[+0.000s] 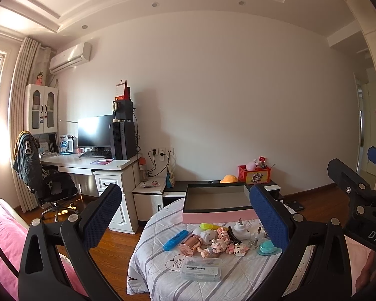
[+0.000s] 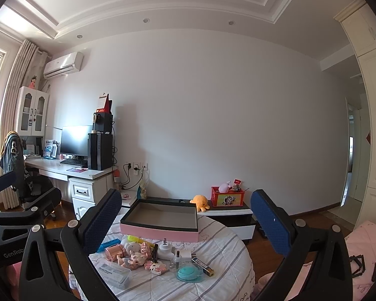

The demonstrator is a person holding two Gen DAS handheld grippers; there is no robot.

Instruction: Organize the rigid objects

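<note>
You hold both grippers above the near edge of a round table draped in a striped quilted cloth [image 1: 163, 225], and neither touches anything. Your left gripper [image 1: 185, 215] has its jaws spread wide and grasps nothing; your right gripper [image 2: 185, 219] is likewise released and bare.

At the far edge of the cloth sits an open pink box [image 1: 216, 207] with a dark rim, nothing visible inside it. Just in front of it, around the middle of the cloth, the small rigid items lie in a loose cluster: a blue highlighter [image 1: 175, 239] on the left, a yellow highlighter [image 1: 209, 226] beside the box, a rose-gold cylinder [image 1: 190, 244], a small pink doll figure [image 1: 216, 247], a white plug adapter [image 1: 240, 229] and a teal round dish [image 2: 189, 273] on the right. A clear Dental Flossers case [image 1: 200, 269] lies nearest you, at the near edge.
</note>
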